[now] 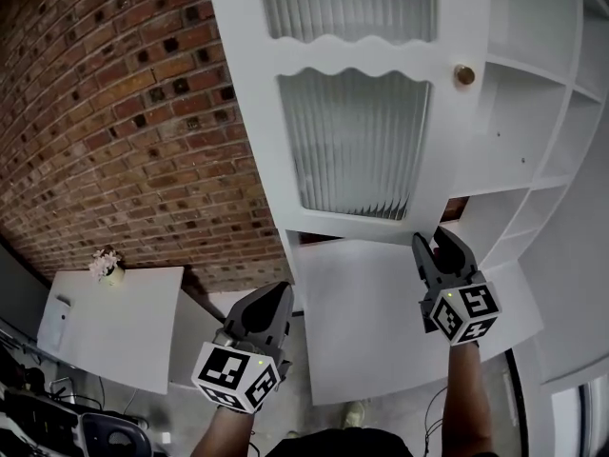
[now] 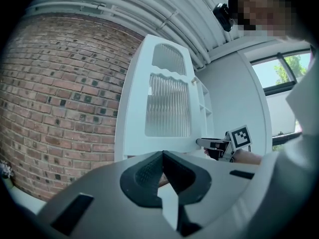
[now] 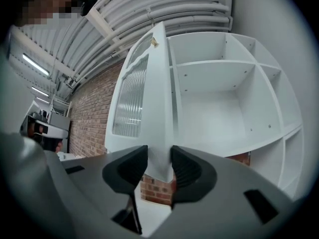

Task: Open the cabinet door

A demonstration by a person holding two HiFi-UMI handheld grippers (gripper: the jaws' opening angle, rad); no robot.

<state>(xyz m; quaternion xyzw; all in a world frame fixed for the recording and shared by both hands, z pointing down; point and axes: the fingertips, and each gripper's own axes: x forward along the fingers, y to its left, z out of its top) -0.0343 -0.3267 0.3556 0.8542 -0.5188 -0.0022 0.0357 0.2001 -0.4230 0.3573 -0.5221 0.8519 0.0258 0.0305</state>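
The white cabinet door with ribbed glass panels and a brass knob stands swung partly out from the shelf unit. My right gripper is at the door's lower free corner. In the right gripper view the door shows edge-on, and the right gripper has a pad pressed on each face of that corner. My left gripper hangs lower and to the left, away from the door, with nothing in it. In the left gripper view its jaws are together, facing the door.
Bare white shelves show behind the door. A brick wall runs along the left. A low white table at lower left carries a small flower pot. A white ledge lies under the door.
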